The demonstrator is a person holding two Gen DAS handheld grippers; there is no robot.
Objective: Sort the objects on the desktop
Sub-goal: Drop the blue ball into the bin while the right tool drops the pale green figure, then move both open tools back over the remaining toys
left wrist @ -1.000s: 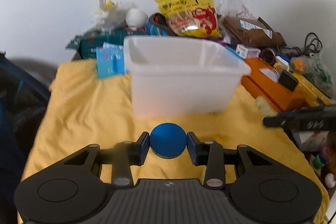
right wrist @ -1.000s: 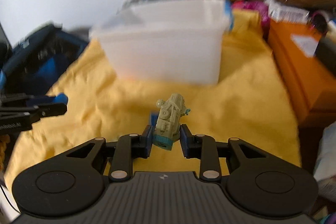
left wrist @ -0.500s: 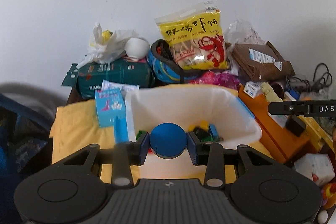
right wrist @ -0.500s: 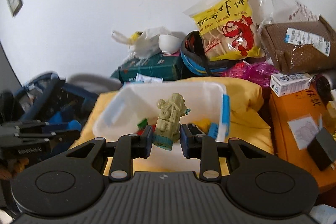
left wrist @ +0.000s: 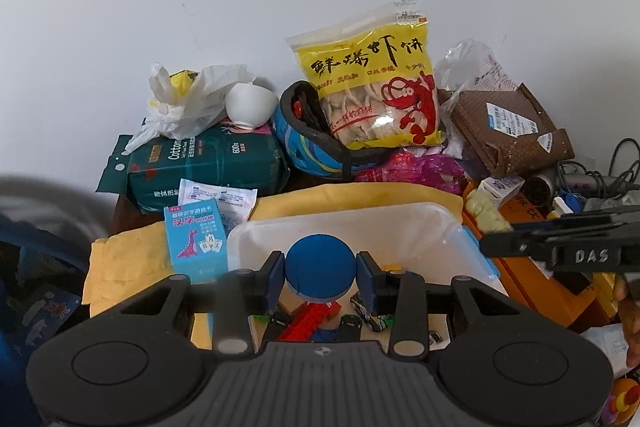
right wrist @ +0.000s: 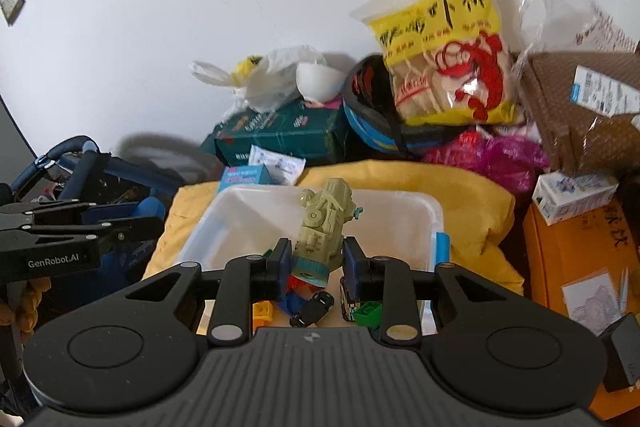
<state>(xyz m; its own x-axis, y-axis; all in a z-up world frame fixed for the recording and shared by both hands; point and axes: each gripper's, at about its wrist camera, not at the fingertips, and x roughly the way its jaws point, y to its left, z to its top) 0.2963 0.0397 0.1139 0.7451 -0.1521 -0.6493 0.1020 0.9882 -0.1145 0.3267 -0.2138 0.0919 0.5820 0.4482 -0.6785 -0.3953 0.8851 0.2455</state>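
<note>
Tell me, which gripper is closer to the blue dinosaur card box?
Left. The left gripper holds the blue ball just right of the dinosaur card box; the right gripper, holding the green toy, is over the bin's far side.

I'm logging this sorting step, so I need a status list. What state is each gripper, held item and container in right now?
left gripper: shut on the blue ball, above the bin.
right gripper: shut on the green toy, held tilted above the bin.
white bin: open, no lid on, small toys inside.
yellow snack bag: upright, propped at the wall.
white bowl: tipped on the green pack.
</note>
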